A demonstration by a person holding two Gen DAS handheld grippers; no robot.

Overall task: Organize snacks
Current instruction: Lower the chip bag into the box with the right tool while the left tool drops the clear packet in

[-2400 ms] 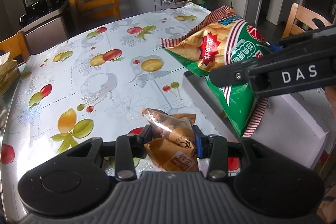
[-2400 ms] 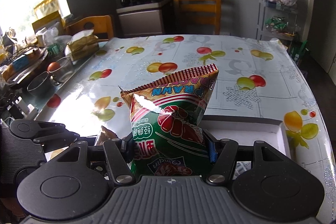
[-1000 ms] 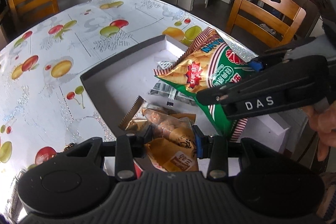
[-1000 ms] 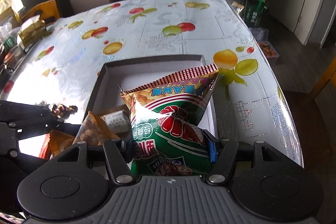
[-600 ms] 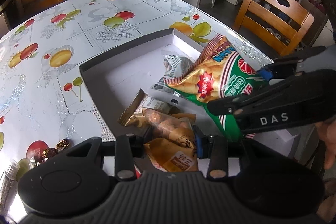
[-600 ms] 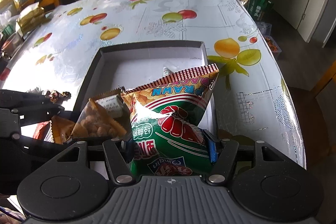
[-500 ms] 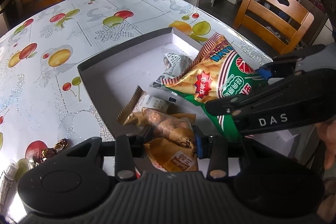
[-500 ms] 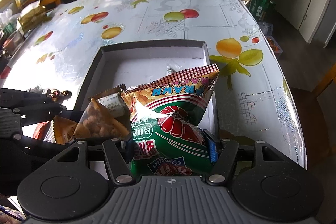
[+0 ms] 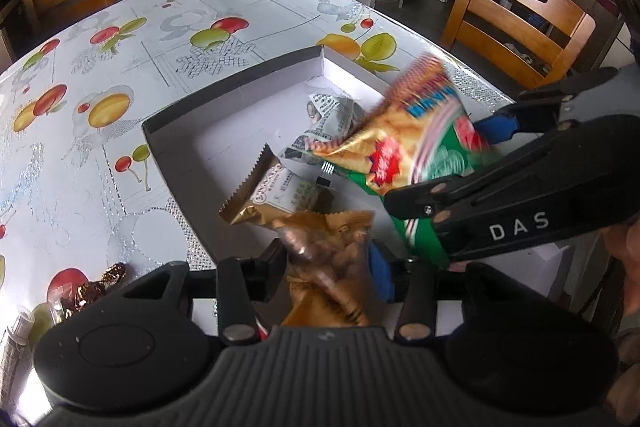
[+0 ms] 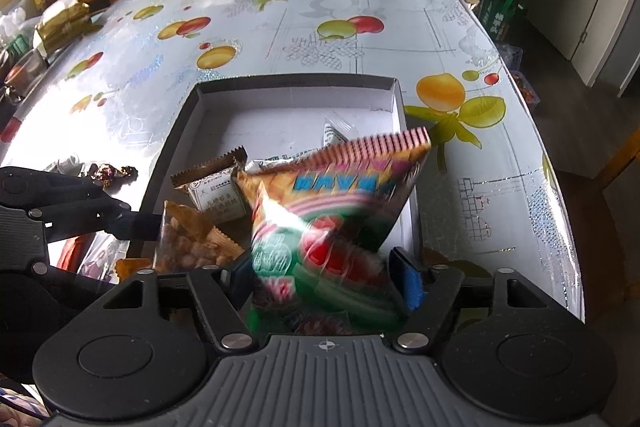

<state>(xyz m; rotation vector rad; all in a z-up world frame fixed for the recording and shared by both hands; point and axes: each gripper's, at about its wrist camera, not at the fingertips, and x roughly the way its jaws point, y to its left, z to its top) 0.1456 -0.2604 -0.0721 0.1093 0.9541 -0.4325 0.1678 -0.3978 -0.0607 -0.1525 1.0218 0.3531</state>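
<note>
Both grippers hang over a grey box with a white inside (image 9: 240, 131) (image 10: 280, 123). My left gripper (image 9: 328, 267) has opened; an orange peanut packet (image 9: 332, 267) (image 10: 192, 243) is blurred, slipping from between its fingers. My right gripper (image 10: 324, 279) (image 9: 492, 187) has also opened; a green and orange prawn cracker bag (image 10: 332, 219) (image 9: 404, 143) is blurred and dropping toward the box. Inside the box lie a gold-edged packet (image 9: 276, 191) (image 10: 216, 191) and a white printed packet (image 9: 324, 123).
Wrapped candies (image 9: 100, 287) (image 10: 112, 171) lie on the fruit-print tablecloth left of the box. Wooden chairs (image 9: 520, 19) stand around the table. Bags and bowls (image 10: 60, 23) sit at the far left table edge.
Both grippers have opened over the box. The peanut packet and the prawn cracker bag, held firmly half a second ago, are now blurred and falling.
</note>
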